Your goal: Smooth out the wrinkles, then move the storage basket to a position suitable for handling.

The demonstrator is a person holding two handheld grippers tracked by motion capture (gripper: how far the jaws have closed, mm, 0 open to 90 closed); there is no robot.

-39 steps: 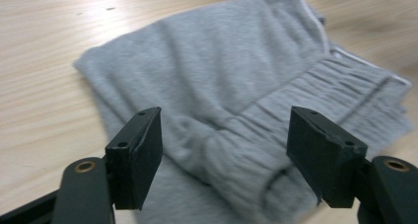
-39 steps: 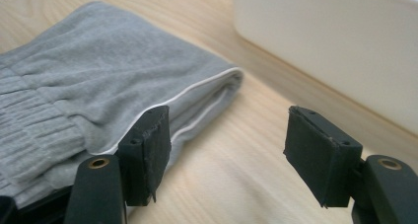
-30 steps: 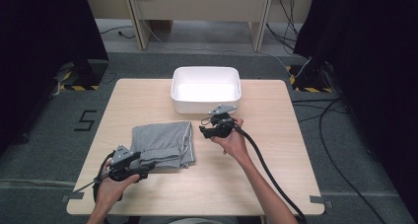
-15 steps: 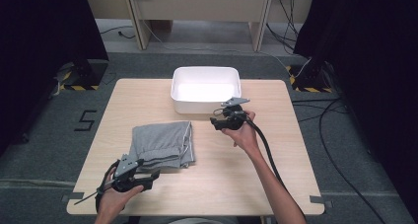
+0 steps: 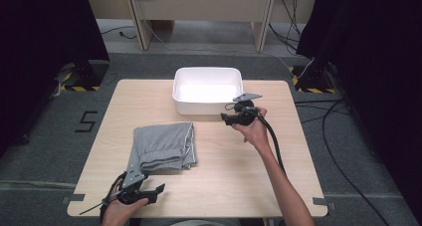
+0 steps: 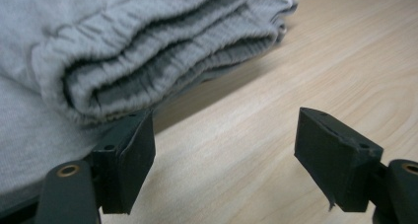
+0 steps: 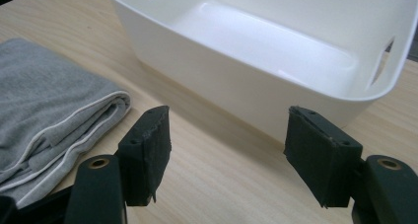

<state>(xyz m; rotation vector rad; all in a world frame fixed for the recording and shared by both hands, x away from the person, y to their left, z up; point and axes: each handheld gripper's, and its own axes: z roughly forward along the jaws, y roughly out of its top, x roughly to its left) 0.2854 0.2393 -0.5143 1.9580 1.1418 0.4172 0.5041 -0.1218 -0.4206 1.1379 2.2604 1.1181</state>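
A folded grey garment [image 5: 164, 146] lies on the left half of the wooden table [image 5: 229, 171]. My left gripper [image 5: 155, 191] sits low at the near edge, just in front of the garment's near corner, open with nothing between its jaws. In the left gripper view the garment's folded edge [image 6: 148, 51] is just beyond the left gripper [image 6: 224, 160], whose left pad [image 6: 128, 160] is close to the fabric. My right gripper [image 5: 225, 118] is open and empty, held above the table just in front of the white tub [image 5: 206, 106]. The right gripper view has the right gripper [image 7: 226, 155] facing the tub's near wall [image 7: 236, 95], with the garment [image 7: 49, 115] at its left.
The tub is empty and stands at the back middle of the table. A black cable [image 5: 271, 141] trails from the right gripper along the forearm. Bare tabletop lies between the garment and the right hand.
The left gripper has drawn back from the garment's near edge toward the table's front edge. The right gripper has moved right and up, away from the garment and closer to the tub.
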